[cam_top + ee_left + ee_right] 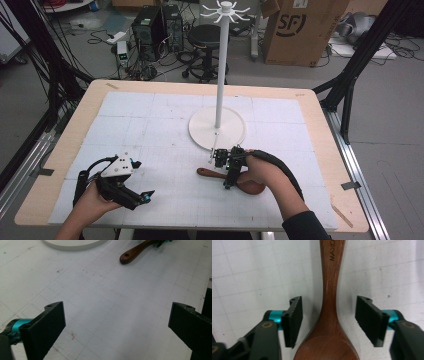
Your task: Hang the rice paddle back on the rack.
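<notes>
Your right gripper (pixel 329 322) stands over the wooden spoon (pixel 329 315), pointing down at the neck where the handle widens into the bowl. Its two black jaws are on both sides of this neck, with a small gap left on each side, so the pads do not press the wood; the jaws are open, with the spoon between them. The spoon lies flat on the white gridded mat (pixel 150 125), just in front of the round base of the white stand (pixel 217 127), on your side of it. The handle end with the small hole points away from the stand's base toward your left, and the bowl lies under your right hand (pixel 265 172). Your left gripper (pixel 131 196) is well apart from the stand, near the table edge at your side. Its jaws are wide open and hold nothing; between them is bare mat.
</notes>
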